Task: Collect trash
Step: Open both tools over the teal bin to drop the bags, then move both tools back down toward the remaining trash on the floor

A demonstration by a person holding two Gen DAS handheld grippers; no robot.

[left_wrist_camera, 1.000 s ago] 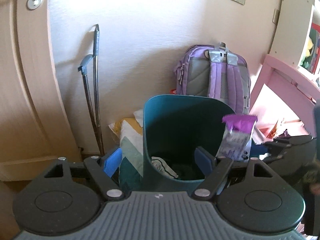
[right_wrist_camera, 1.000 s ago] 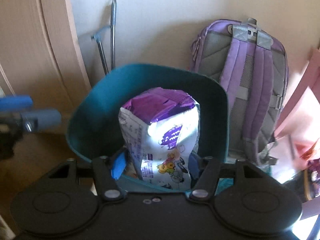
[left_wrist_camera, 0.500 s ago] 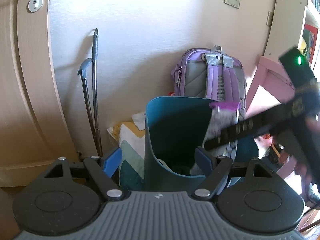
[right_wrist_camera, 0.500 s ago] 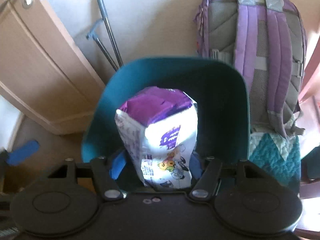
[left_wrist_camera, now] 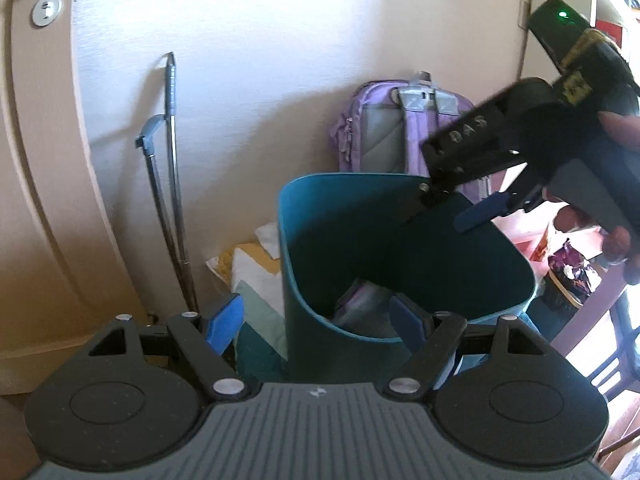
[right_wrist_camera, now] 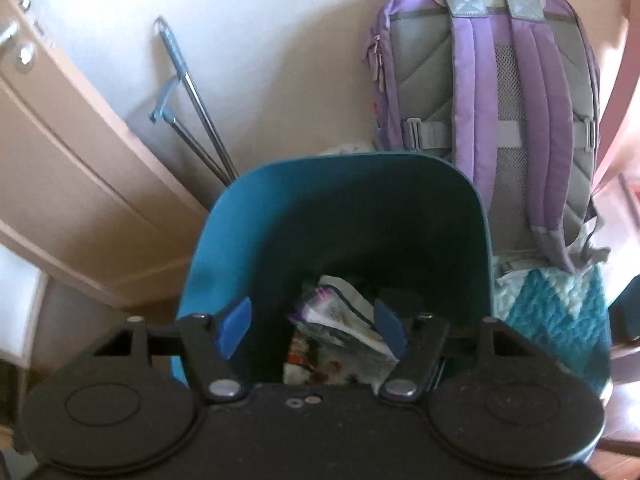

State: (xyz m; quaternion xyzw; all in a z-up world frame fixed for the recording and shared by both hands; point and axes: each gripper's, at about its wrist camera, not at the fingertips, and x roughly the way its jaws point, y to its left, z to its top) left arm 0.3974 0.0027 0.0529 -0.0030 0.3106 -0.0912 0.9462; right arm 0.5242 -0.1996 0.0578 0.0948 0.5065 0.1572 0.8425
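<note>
Two grippers hover at the teal bin (right_wrist_camera: 340,216), and both are empty. The right gripper (right_wrist_camera: 312,324) hangs directly over the bin's mouth with its blue-padded fingers (right_wrist_camera: 234,322) spread apart and nothing between them. Below it, the purple-and-white packet (right_wrist_camera: 340,320) lies on its side at the bottom, among a few other crumpled wrappers. The left gripper (left_wrist_camera: 316,320) is held low at the bin's near rim, likewise parted and carrying nothing.

For this piece the job looks done: the packet is in the bin, not in any grip. Whether more rubbish waits elsewhere in the room I cannot tell from here; a dark heap shows far right in the left view, too small to name.

The bin is smooth, matte plastic, a tall tub with rounded corners and a back wall higher than its front. The packet is thin glossy film, creased and catching the light. Behind the bin a lilac backpack (right_wrist_camera: 492,100) with grey padded straps leans against a pale wall, beside a thin metal pole (left_wrist_camera: 172,184) with a grey grip. A knitted zigzag blanket (right_wrist_camera: 556,312) in teal and white lies bunched at the bin's foot.
</note>
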